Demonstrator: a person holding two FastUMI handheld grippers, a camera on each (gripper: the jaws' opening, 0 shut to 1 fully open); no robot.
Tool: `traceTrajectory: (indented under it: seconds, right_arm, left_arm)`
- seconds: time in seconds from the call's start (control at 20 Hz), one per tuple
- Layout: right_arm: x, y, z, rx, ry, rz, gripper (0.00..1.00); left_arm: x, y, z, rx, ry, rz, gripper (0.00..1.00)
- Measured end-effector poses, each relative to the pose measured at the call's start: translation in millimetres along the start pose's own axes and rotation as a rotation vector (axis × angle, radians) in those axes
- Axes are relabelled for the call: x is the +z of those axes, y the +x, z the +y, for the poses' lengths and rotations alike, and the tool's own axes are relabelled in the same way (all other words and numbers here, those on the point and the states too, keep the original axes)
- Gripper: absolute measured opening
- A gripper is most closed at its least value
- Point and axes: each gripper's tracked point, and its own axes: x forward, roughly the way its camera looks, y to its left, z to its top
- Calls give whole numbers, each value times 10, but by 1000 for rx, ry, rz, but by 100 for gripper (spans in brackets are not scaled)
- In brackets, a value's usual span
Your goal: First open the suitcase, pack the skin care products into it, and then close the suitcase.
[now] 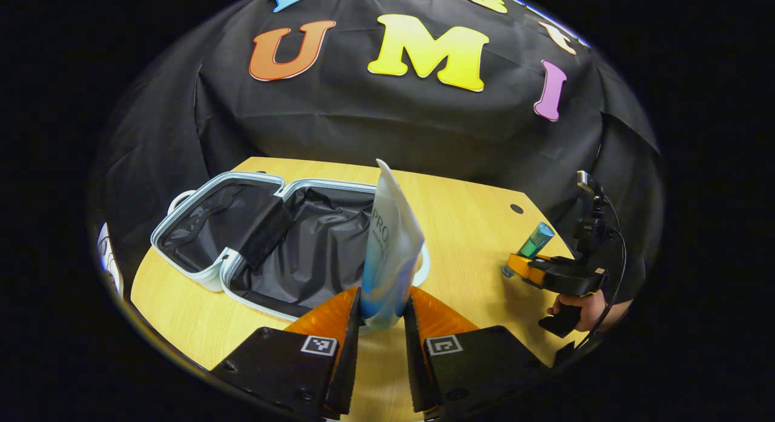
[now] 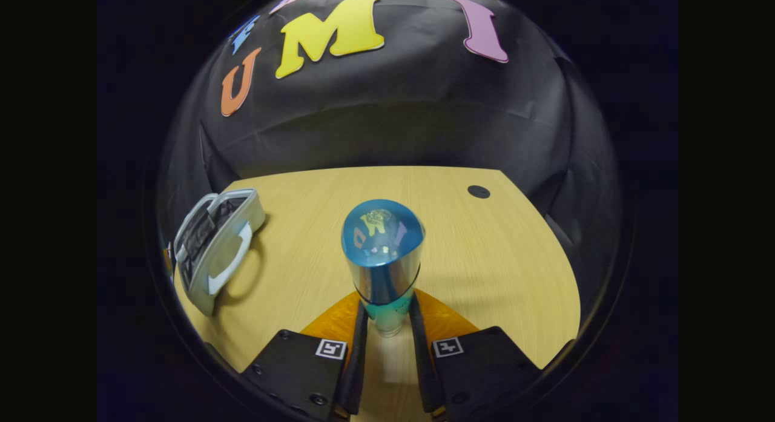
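On the far left of the wooden table (image 1: 472, 228) I see the suitcase (image 1: 266, 246) lying wide open, both halves flat with their dark lining facing up, so the opening step looks done and the packing is under way. Nothing that I can make out lies inside it yet. Just to its right, in the left gripper view, my left gripper (image 1: 381, 316) holds a soft white and blue tube (image 1: 390, 252) by its lower end; the jaws are drawn in narrow and press on it from both sides, and the tube stands upright with its flat sealed end pointing up. It sits in front of the near rim of the suitcase, which I judge is why I carry it upright: it can be swung over the open half and lowered in. Farther right in that same view, well apart from the suitcase near the table's right edge, a hand (image 1: 584, 310) grips my other tool, which carries a small bottle (image 1: 533, 243) with a teal cap. In the right gripper view, my right gripper (image 2: 387, 325) has its jaws closed narrowly around the base of that bottle, the shiny blue cap toward the camera, the bottle held upright. From here the suitcase appears far off to the left, so this bottle has a long way to travel.
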Motion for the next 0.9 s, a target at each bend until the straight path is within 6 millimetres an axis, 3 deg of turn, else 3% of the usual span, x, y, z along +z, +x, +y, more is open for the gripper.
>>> traceTrajectory:
  seconds: [0.25,0.35,0.4,0.5,0.9]
  right_arm:
    - [251,-289,135,71,27,-1,35]
    - [325,-453,220,115,47,15,32]
    - [357,-537,267,137,57,25,35]
    - [424,-716,342,170,71,38,35]
    - [669,-1399,648,273,95,60,35]
  left_arm:
    - [119,192,476,9,-6,81,40]
    - [148,295,579,-30,-59,134,39]
    - [149,352,613,-53,-99,162,46]
    - [122,460,738,-88,-147,227,37]
    - [-271,868,1212,-117,-111,570,37]
